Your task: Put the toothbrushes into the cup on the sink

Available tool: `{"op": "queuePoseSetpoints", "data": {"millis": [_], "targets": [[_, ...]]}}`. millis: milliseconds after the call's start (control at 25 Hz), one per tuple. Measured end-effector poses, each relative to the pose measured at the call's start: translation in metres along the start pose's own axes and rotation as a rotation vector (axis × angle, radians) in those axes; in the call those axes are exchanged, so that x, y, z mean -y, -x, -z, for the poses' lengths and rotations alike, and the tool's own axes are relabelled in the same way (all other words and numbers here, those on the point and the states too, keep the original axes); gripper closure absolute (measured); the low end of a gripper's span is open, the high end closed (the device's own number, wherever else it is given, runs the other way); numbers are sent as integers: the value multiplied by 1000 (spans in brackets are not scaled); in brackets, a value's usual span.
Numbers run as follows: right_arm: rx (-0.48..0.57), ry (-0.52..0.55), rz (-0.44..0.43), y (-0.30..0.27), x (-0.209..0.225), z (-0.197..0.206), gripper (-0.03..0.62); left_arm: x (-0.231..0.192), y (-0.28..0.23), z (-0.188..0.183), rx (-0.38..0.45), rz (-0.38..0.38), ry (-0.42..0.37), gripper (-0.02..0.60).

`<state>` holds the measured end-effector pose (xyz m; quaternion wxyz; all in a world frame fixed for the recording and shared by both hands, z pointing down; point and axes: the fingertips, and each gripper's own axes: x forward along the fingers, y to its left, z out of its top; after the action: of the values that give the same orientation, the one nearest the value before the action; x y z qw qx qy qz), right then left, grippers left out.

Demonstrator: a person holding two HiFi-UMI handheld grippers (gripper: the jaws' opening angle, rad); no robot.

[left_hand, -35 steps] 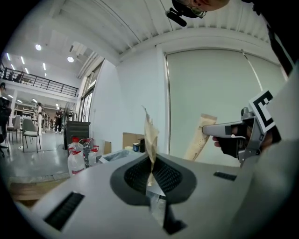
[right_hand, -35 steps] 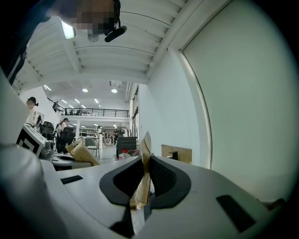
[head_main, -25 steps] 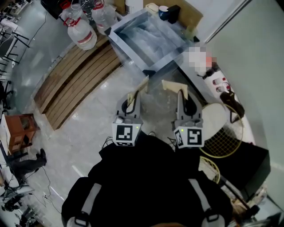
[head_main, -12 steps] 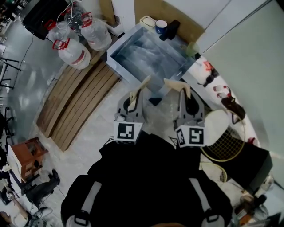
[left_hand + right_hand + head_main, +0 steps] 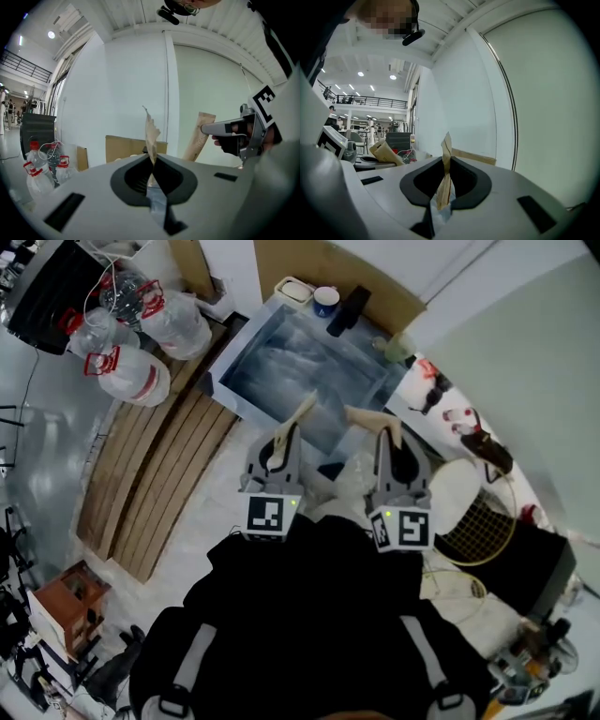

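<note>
Nearest, the left hand-held gripper has its jaws pressed together on a thin brown paper packet that stands up out of them. The right hand-held gripper is likewise clamped, nearly closed, on a second packet. These look like the toothbrushes, wrapped in paper, though no brush shows. Both are held side by side over the floor, their tips reaching the near edge of the sink. Farthest, the cup stands on the sink's back rim, well apart from both packets. So both items are picked up. Carrying them across and dropping them in the cup is not yet done.
</note>
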<state>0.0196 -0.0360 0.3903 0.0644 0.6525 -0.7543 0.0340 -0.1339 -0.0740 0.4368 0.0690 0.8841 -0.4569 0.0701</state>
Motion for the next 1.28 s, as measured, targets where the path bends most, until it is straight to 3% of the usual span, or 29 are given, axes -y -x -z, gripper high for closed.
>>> {"op": "queuePoseSetpoints", "data": {"millis": [400, 920, 1280], "targets": [[-6, 9, 35, -28, 21, 3, 556, -15, -36, 1, -22, 5, -6, 574], [37, -24, 29, -57, 71, 1, 556, -20, -105, -17, -96, -22, -134, 574], [27, -18, 17, -64, 91, 6, 556, -34, -166, -47, -89, -43, -154, 574]]}}
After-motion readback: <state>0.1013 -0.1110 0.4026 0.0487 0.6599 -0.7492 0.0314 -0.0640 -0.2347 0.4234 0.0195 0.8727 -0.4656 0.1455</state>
